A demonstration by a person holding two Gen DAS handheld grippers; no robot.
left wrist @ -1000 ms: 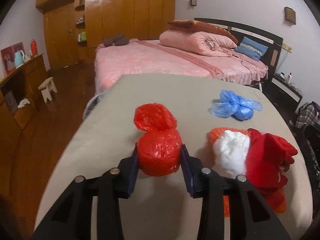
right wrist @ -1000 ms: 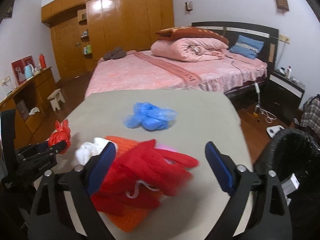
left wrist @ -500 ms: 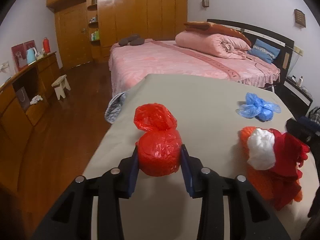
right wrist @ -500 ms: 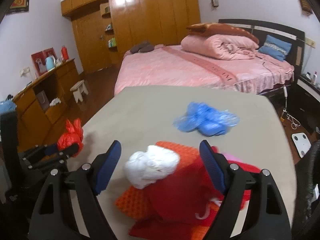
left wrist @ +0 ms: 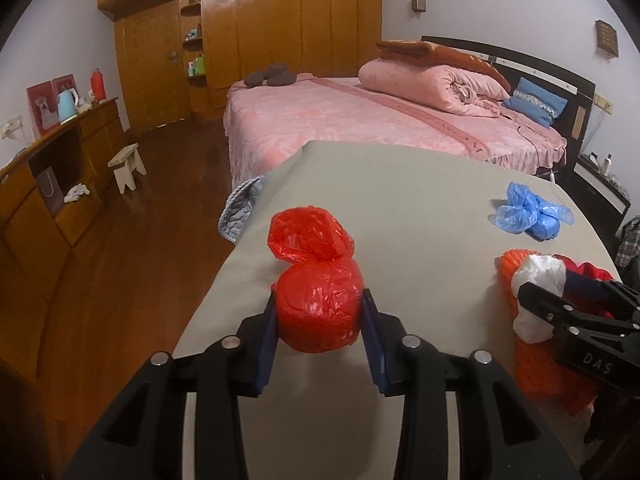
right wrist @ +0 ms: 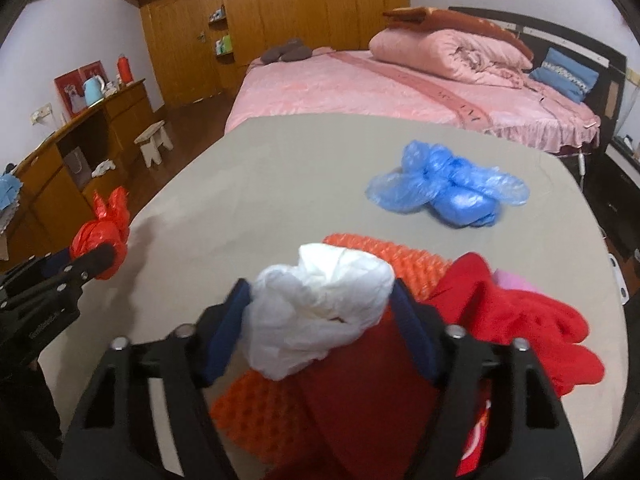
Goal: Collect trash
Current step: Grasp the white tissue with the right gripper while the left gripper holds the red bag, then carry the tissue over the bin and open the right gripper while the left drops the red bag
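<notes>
My left gripper (left wrist: 318, 320) is shut on a knotted red plastic bag (left wrist: 316, 300) and holds it over the left part of the grey table (left wrist: 420, 200); it also shows in the right wrist view (right wrist: 100, 236). My right gripper (right wrist: 320, 312) has its blue pads on both sides of a crumpled white plastic bag (right wrist: 320, 308), which lies on a pile of red and orange clothes (right wrist: 508, 320). The white bag also shows in the left wrist view (left wrist: 536, 280). A blue plastic bag (right wrist: 448, 188) lies farther back on the table.
A pink bed (left wrist: 380, 124) stands beyond the table. A wooden wardrobe (left wrist: 260, 32) and a low wooden cabinet (left wrist: 60, 172) line the left side. A small stool (left wrist: 128, 164) stands on the wooden floor.
My right gripper swung left from the red clothes onto the white bag and narrowed around it. My left gripper kept hold of the red bag while its view turned left.
</notes>
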